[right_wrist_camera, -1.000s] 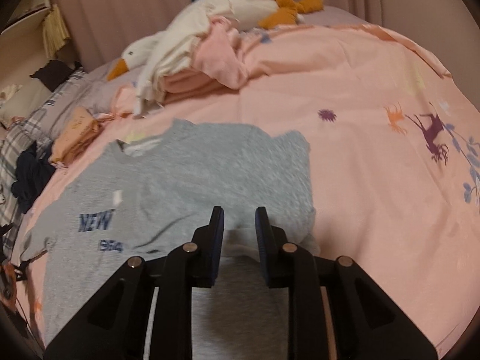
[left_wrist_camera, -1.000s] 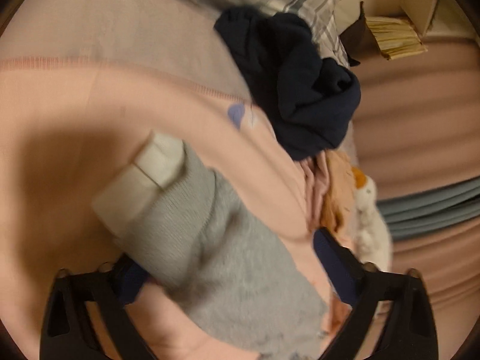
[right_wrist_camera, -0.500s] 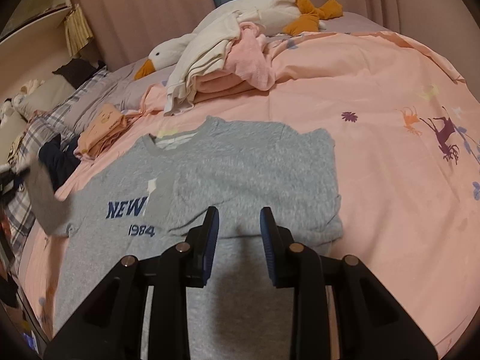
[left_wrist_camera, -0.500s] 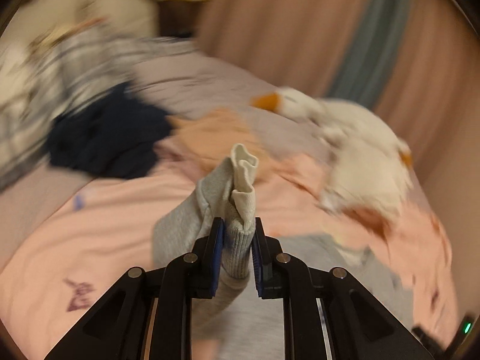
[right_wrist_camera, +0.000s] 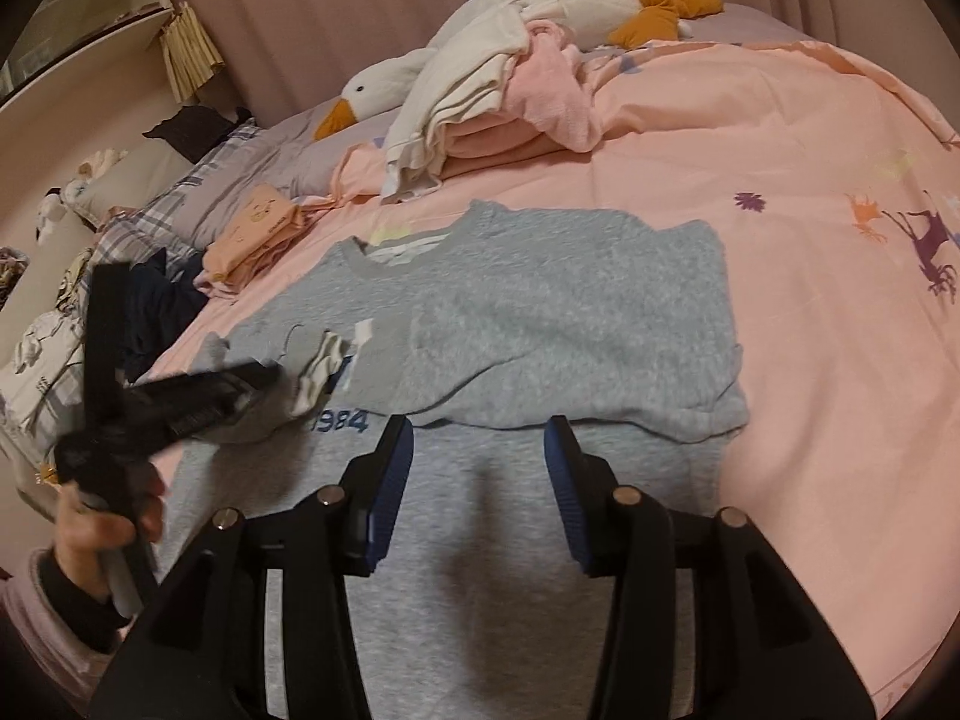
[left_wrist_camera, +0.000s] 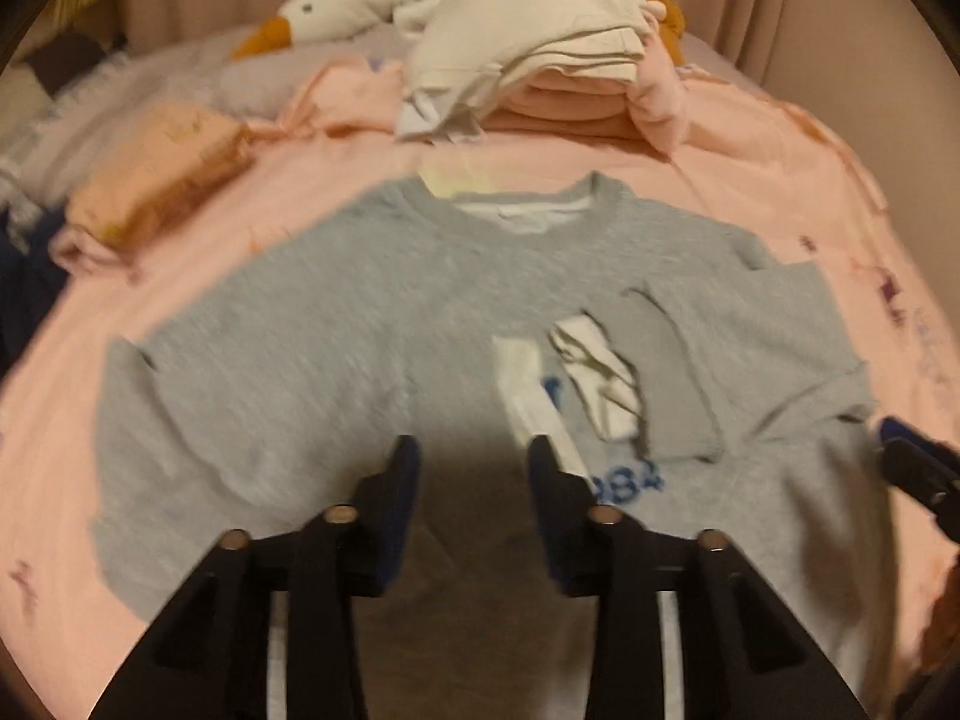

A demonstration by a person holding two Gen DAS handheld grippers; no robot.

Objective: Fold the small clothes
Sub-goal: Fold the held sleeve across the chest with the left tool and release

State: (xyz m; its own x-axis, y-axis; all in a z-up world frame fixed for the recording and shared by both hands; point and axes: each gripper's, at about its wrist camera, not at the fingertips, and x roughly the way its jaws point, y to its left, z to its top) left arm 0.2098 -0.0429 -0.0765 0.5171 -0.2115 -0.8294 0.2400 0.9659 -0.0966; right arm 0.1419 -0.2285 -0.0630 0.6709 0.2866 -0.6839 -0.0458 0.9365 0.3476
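Left wrist view: the left claw point(left_wrist_camera: 471, 468) angles down over a grey sweatshirt with blue lettering point(left_wrist_camera: 336, 360) spread on a bed under a pink printed cover point(left_wrist_camera: 780, 168). Its jaws, which pinched the cream-cuffed sleeve half a second ago, have just been opening and now stand apart with nothing between them. The released sleeve, cream cuff point(left_wrist_camera: 594, 381) and all, lies across the sweatshirt's chest just beyond the right jaw tip. The frame is motion-blurred. A stack of cream and pink folded clothes point(left_wrist_camera: 540, 60) sits past the collar, in front of a white plush goose point(left_wrist_camera: 336, 12).

Right wrist view: the right claw point(right_wrist_camera: 478, 462) hovers low over the sweatshirt's lower half, jaws spread wider than a second ago, still opening lately and empty. The folded-in right sleeve's edge lies just ahead of its tips. At the left edge a person's hand point(right_wrist_camera: 99, 525) grips the blurred left claw above the cuff.
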